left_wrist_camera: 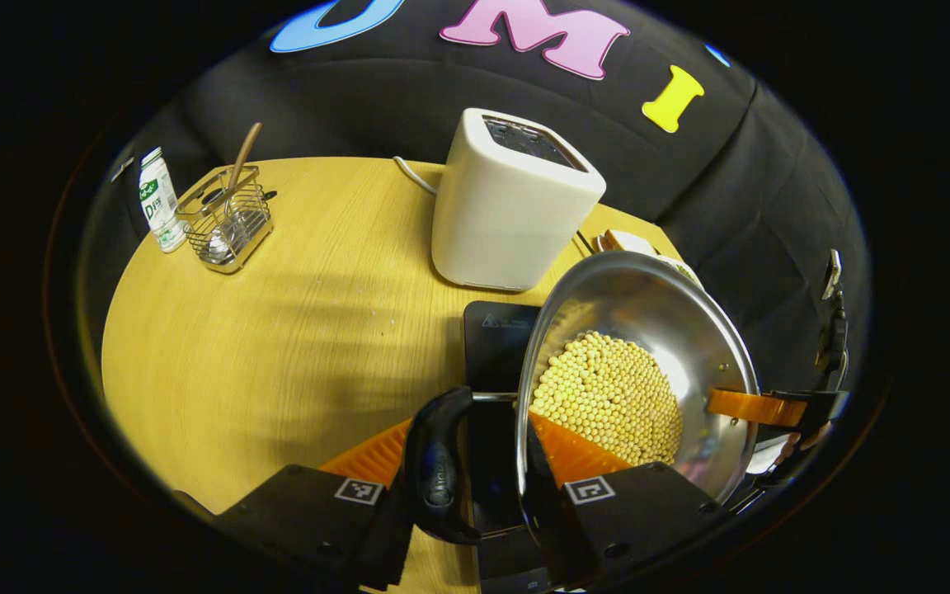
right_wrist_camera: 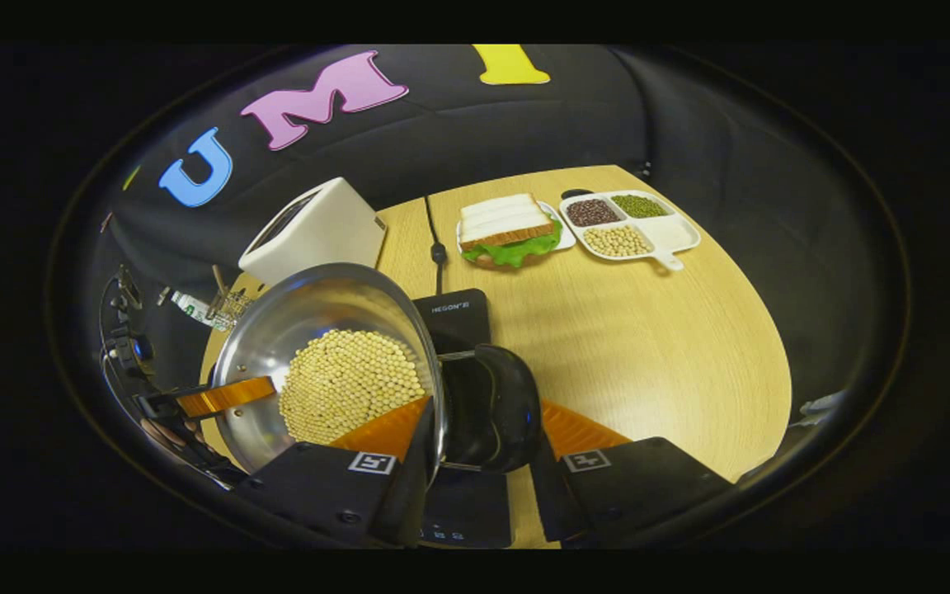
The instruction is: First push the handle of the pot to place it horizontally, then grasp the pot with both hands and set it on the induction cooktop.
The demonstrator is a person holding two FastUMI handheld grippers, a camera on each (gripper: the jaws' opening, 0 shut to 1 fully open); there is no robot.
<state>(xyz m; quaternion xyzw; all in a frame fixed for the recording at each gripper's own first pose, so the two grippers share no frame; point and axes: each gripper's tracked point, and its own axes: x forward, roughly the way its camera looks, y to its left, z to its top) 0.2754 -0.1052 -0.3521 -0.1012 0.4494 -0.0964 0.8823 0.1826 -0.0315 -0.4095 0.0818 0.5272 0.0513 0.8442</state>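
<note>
1. Left gripper (left_wrist_camera: pixel 475 462), nearest the lens in the left gripper view: its two orange fingers straddle the rim of the pot (left_wrist_camera: pixel 689 330), one finger inside the bowl and one outside against the black side handle (left_wrist_camera: pixel 438 462); both appear to press on it.
2. Right gripper (right_wrist_camera: pixel 475 437), nearest the lens in the right gripper view: the same arrangement on the opposite rim, one orange finger inside the pot (right_wrist_camera: pixel 310 313) and one beyond its second black handle (right_wrist_camera: pixel 500 404).
3. Pot: steel, tilted, containing a layer of pale soybeans (left_wrist_camera: pixel 611 392); held between both grippers above the black induction cooktop (left_wrist_camera: pixel 496 334), whose surface shows beneath it. Whether they touch cannot be told.
4. Table (left_wrist_camera: pixel 277 346): light wood, bearing a white toaster (left_wrist_camera: pixel 512 202), a wire utensil rack (left_wrist_camera: pixel 228 219) and a small bottle (left_wrist_camera: pixel 160 200).
5. Far side in the right gripper view: a sandwich (right_wrist_camera: pixel 508 227) beside a divided dish of beans (right_wrist_camera: pixel 632 224).
</note>
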